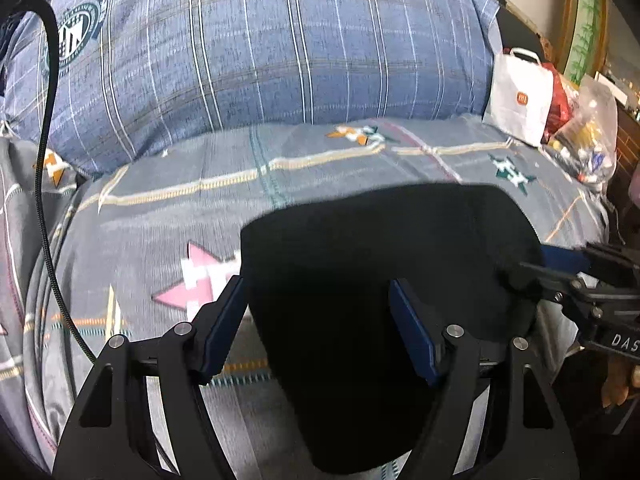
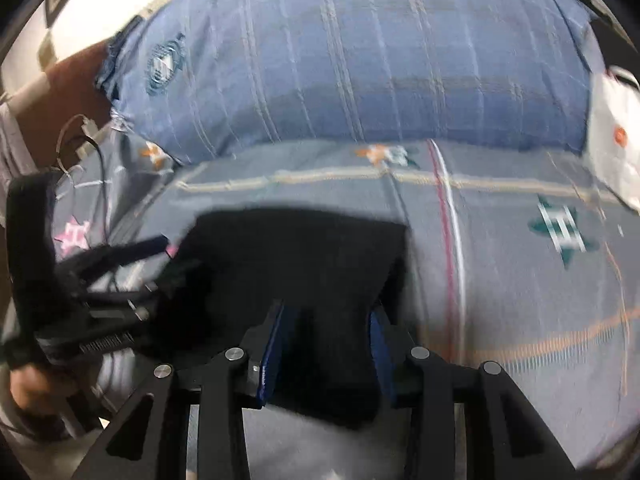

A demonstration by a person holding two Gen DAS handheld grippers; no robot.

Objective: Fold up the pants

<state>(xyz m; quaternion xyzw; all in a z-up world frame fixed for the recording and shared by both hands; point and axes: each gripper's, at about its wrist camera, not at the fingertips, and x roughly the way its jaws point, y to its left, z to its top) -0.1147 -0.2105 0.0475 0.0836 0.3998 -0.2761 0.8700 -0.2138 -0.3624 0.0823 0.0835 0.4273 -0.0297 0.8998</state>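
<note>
Black pants (image 1: 360, 300) between both tools

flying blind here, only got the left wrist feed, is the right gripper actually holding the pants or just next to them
Observer: In the right wrist view the black pants fill the gap between the right gripper's blue pads; whether they clamp, I cannot tell.
Operator: what's left of the pants on that side
Observer: The left gripper, blurred, at the pants' left edge.
Operator: anything past it
Observer: Thin cables lie on the bed cover near the blue pillow's corner.
</note>
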